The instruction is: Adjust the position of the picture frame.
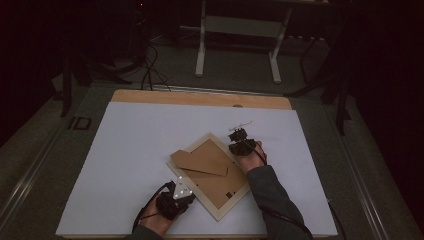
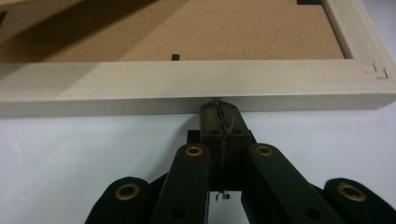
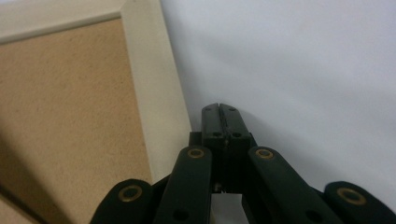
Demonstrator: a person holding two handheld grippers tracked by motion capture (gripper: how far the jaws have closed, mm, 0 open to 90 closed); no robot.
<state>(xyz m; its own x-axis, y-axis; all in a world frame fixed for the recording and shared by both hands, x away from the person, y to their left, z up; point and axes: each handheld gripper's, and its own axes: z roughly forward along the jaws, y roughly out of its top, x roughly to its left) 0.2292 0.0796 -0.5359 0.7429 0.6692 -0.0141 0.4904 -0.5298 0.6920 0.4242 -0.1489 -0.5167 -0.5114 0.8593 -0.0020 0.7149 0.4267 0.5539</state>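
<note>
At the near-left of the white worktop [image 1: 125,165], our left gripper [image 1: 186,197] rests against the picture frame [image 1: 212,212] with its jaws clenched together and nothing between them. In the left gripper view the closed tips [image 2: 219,112] butt against the outer face of the pale wooden rail [image 2: 187,86], touching it from the side rather than clasping it. The frame lies face down, turned diamond-wise, a little right of the worktop's centre and toward its near edge, its brown backing board [image 1: 212,177] up. A loose cardboard flap [image 1: 200,161], probably the stand, lies across the backing's far-left part.

Further right, our right gripper [image 1: 239,135] sits by the frame's far-right rail, near its far corner. In the right gripper view its jaws are likewise clenched on nothing, the tips [image 3: 220,112] over bare white surface just beside the rail [image 3: 154,88]; we cannot tell whether they touch it.

We judge the step in hand to be steadying and squaring the frame between two closed grippers before working on its back. The next move calls for the left to hold its bracing push while the right comes against the rail or reaches onto the backing, gently enough not to spin the frame.
</note>
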